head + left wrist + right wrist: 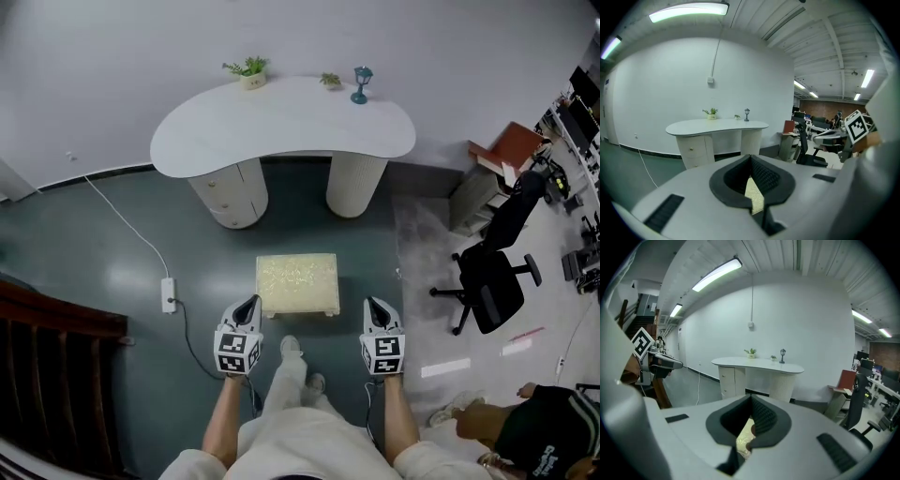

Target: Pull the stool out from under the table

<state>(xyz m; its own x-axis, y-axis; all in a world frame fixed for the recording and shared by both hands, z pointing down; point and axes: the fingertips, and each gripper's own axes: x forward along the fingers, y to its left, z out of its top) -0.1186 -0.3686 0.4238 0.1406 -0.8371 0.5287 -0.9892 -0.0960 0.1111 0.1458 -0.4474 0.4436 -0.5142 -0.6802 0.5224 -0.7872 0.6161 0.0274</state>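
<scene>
Grey-green floor [94,272] meets a white table [281,127] by the wall. Only the head view shows the cream stool [297,284] whole, clear of the table. The left gripper [250,302] and right gripper [373,303] flank its near corners, both closed and empty. Their own views glimpse only slivers of it.

The head view looks steeply down from overhead; both gripper views face forward from lower down, all sharing the table [281,131].
</scene>
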